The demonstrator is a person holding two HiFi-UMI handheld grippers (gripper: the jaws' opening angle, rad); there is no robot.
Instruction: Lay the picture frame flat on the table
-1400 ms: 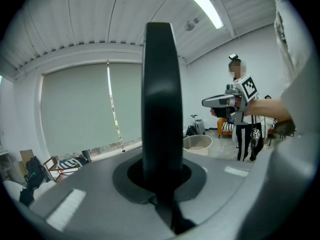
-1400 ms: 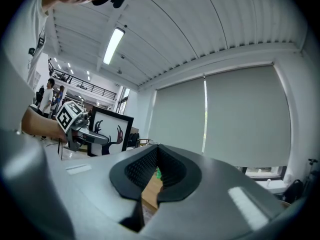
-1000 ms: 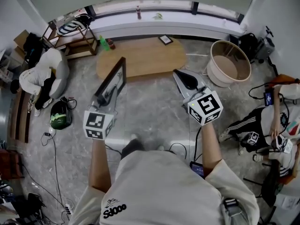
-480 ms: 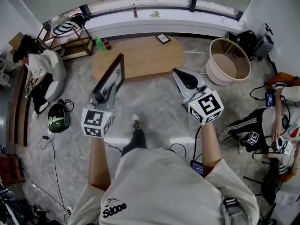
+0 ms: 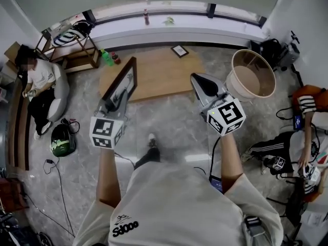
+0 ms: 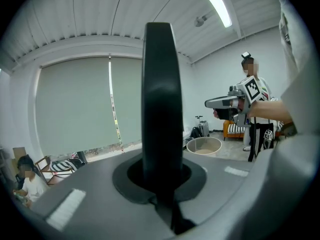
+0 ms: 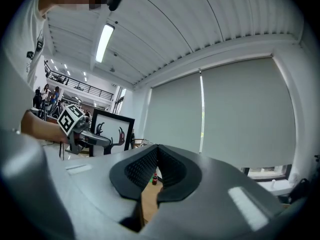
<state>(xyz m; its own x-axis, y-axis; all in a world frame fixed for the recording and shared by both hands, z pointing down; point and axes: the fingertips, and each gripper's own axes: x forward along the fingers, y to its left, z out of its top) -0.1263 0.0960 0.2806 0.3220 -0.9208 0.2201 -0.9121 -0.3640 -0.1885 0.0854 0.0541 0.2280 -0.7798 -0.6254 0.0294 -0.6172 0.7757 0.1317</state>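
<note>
A black picture frame (image 5: pixel 123 83) with a white print hangs upright in the air, with my left gripper (image 5: pixel 114 105) shut on its lower edge. In the left gripper view the frame (image 6: pixel 161 104) stands edge-on between the jaws. It hovers over the near left end of the oval wooden table (image 5: pixel 159 78). My right gripper (image 5: pixel 195 77) is to the right at about the same height, shut and holding nothing. Its own view shows its jaws (image 7: pixel 156 148) meeting at the tips, with the frame (image 7: pixel 112 133) and the left gripper (image 7: pixel 87 138) off to the left.
A small framed picture (image 5: pixel 180 50) lies at the table's far edge. A round tan basket (image 5: pixel 249 76) stands right of the table. Bottles (image 5: pixel 107 58) and a wooden rack (image 5: pixel 72 40) are at the far left. A person sits at the left (image 5: pixel 43 86) and another at the right (image 5: pixel 302 137).
Both grippers have moved forward toward the table, the left one carrying the frame, whose top now overlaps the table's near edge. The person's foot has stepped forward.
</note>
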